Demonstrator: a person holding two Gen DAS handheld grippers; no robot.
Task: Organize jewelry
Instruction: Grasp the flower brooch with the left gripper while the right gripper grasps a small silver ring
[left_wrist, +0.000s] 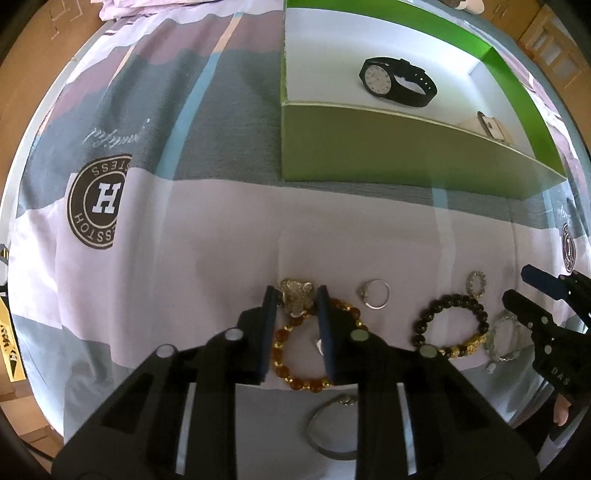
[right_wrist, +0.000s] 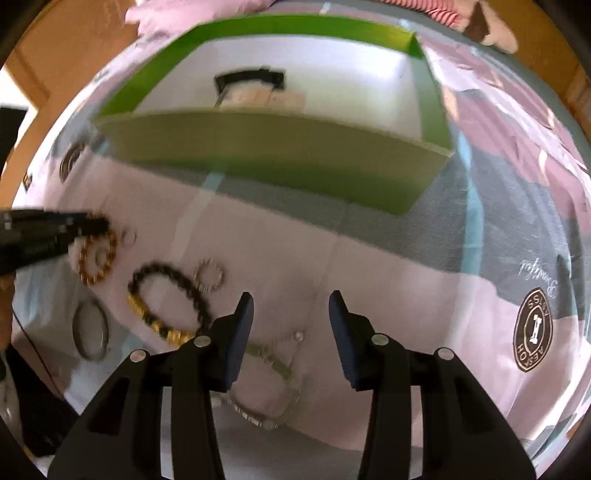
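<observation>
Tongs (left_wrist: 297, 295) astride brooch (left_wrist: 296, 301) — watch (left_wrist: 397, 82) in box (left_wrist: 388, 147)

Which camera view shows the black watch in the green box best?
The left wrist view. There the black watch lies sharp inside the green box, dial readable. In the right wrist view the watch is only a blurred dark strap.
</observation>
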